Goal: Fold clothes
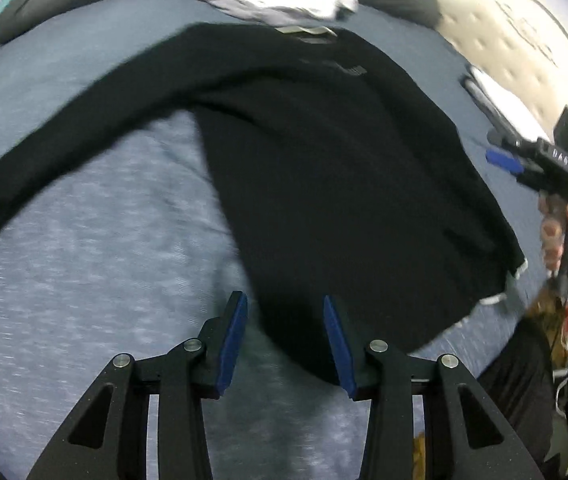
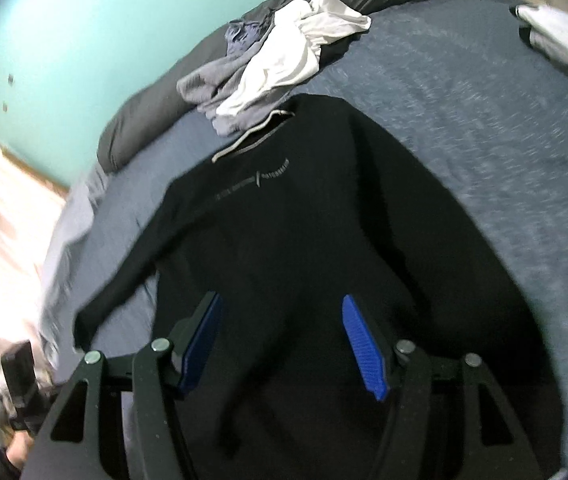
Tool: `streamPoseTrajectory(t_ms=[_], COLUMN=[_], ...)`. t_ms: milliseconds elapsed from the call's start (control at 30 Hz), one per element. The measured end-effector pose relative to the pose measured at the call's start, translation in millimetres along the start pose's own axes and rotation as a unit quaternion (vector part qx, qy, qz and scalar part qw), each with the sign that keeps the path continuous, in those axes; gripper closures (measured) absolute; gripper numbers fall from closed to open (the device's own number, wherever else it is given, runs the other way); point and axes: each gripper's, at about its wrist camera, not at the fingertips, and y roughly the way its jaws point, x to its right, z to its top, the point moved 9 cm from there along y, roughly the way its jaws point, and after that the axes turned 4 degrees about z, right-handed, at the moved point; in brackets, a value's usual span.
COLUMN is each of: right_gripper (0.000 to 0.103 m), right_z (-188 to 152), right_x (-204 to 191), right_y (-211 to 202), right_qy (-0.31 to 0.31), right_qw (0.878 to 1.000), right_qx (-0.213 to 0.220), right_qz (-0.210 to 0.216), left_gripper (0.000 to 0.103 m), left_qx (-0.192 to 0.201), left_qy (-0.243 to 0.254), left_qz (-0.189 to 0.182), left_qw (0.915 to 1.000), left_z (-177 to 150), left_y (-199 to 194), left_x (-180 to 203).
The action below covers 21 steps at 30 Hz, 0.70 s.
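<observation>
Black long-sleeved shirt (image 1: pixel 323 168): lies flat on blue-grey bedspread (image 1: pixel 84 260), one sleeve stretched left, collar far. Left gripper (image 1: pixel 285 336) and right gripper (image 2: pixel 282 344): jaws spread, apparently empty, above near hem. Crumpled grey-white clothes (image 2: pixel 272 64): heaped beyond the collar.

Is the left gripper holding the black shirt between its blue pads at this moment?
No, the left gripper is open above the bed and its pads touch nothing, while the black shirt lies flat.
</observation>
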Motion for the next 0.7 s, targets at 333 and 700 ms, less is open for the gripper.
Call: streamPoseTrajectory(t_ms=[333,700], right_gripper=[0.039,0.039], right_z=[-35,-49], right_x=[39,59], right_y=[-60,-85], right_qy=[-0.012,-0.010], right_qw=[0.999,0.997], right_qx=[-0.029,-0.034], right_qz=[-0.045,-0.068], left_gripper=[0.048,0.046], left_qx=[-0.047,-0.051], left_qy=[0.024,0.045], left_qz=[-0.013,-0.015], left_qw=[0.9985,0.9976], left_z=[-32,-45], left_y=[31,26], left_x=[46,59])
